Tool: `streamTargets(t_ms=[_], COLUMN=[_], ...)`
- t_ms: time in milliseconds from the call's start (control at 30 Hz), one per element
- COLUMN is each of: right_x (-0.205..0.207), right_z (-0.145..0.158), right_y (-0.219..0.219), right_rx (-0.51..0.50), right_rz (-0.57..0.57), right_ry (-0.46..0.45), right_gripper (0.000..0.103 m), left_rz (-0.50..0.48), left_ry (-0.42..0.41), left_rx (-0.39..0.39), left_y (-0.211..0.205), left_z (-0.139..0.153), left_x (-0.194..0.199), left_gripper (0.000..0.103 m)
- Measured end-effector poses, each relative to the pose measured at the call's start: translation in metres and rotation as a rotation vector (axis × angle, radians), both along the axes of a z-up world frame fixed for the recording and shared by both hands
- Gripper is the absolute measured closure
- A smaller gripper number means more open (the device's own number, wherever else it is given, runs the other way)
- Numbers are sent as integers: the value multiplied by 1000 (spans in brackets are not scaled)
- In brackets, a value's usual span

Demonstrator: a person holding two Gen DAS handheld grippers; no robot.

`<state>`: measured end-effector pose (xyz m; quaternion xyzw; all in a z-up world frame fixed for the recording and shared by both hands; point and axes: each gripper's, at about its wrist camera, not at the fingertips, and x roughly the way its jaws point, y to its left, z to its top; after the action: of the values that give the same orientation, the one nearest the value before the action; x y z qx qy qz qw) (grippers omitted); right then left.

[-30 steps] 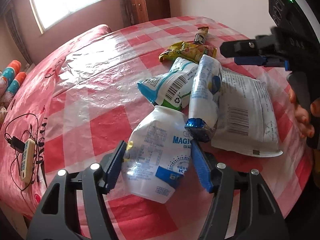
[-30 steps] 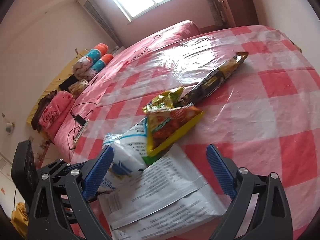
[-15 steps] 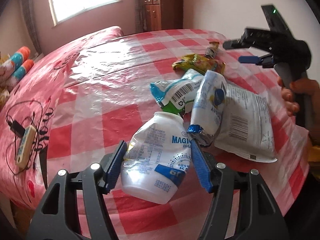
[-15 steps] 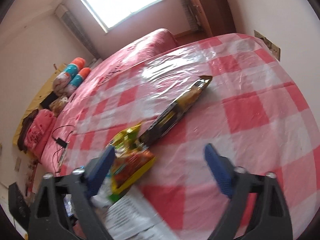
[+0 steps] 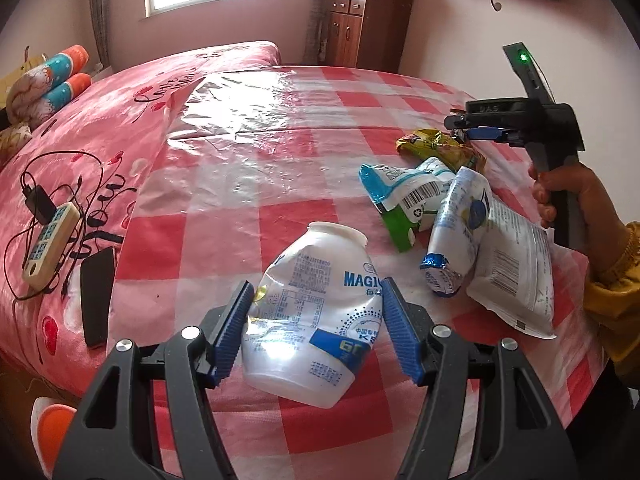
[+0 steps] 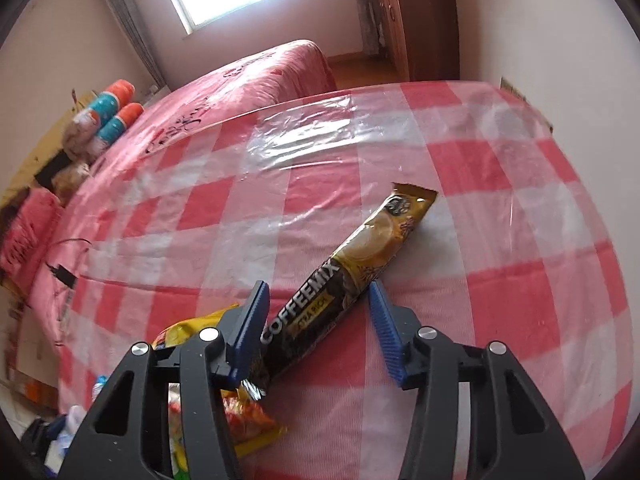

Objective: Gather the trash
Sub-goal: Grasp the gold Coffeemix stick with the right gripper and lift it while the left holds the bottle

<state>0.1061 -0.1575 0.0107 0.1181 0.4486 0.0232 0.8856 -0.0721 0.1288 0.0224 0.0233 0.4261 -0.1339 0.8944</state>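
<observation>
Both grippers straddle trash on the checked table.

The crushed white bottle (image 5: 312, 312) lies near the table's (image 5: 280, 128) near edge, pinched between the left gripper's (image 5: 316, 328) blue pads. The coffee-mix sachet (image 6: 352, 276) lies far right, between the right gripper's (image 6: 318, 332) parted, non-touching jaws; a yellow snack wrapper (image 6: 240, 420) sits beside it.

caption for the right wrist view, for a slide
Open right hand-held gripper straddling a gold-and-black coffee mix sachet on the red-checked tablecloth.
</observation>
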Motion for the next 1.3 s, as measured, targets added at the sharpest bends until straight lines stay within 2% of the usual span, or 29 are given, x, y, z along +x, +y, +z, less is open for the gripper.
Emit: streamTargets(t_ms=[67,200,500,767,1067,1300], right_x=[4,10,2,-21,-57,-94], right_z=[-1,-3,-1,16,48,66], right_y=[5,10,23,21,11,31], right_rx=[-20,-59,-124,-124,-39,17], right_rz=[19,60,138,129,114,169], right_ry=[-11,-19,-49,-116,-185,-218], right_gripper=[51,64,80,82,82,82], left_rz=[8,21,24,28,41,53], left_ry=[3,11,12,3,-18,-33], left_rx=[-6,-26,-46,-62,-83,-95], left_y=[1,3,4,4,7,11], left_z=[-1,-2,0,4,12,17], left_x=[0,1,0,-5,-15,-27], left_gripper=[38,38,38,38,38,38])
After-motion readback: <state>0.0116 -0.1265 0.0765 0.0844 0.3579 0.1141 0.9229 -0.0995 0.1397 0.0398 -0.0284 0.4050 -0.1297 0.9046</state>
